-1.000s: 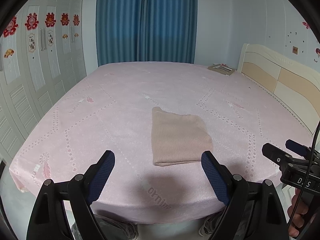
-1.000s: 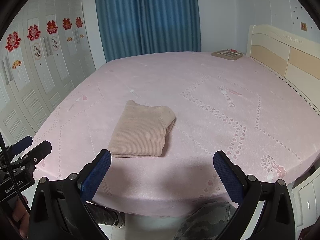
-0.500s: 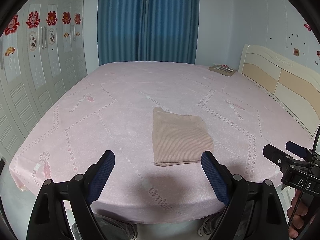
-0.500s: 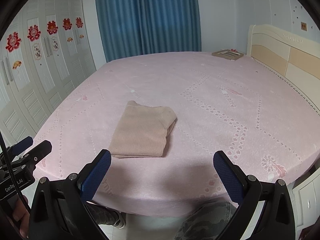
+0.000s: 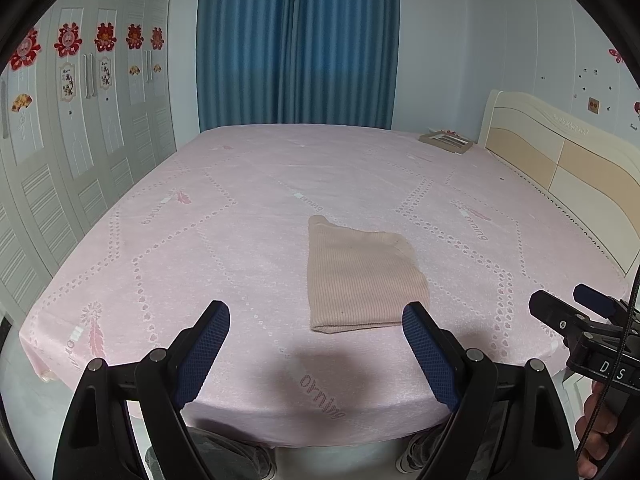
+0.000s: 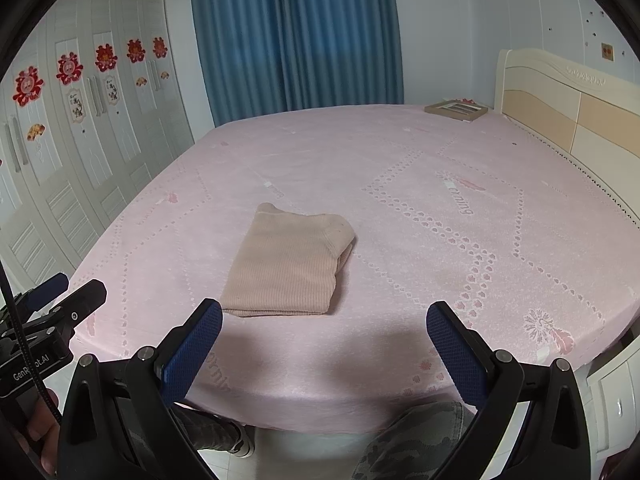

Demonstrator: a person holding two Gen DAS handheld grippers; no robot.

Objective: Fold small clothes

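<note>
With my left gripper (image 5: 316,344) and right gripper (image 6: 324,344) both spread and empty, I judge the folded beige knit garment (image 6: 288,264) on the bed (image 6: 400,160) soft and limp, best pinched at its near corners.

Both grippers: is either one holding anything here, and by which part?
Nothing is held. The left gripper and right gripper are open, and the folded beige garment lies untouched on the bed.

Home bedroom: bed (image 5: 280,184), wardrobe (image 5: 80,152), prob. window curtains (image 5: 298,40).
</note>
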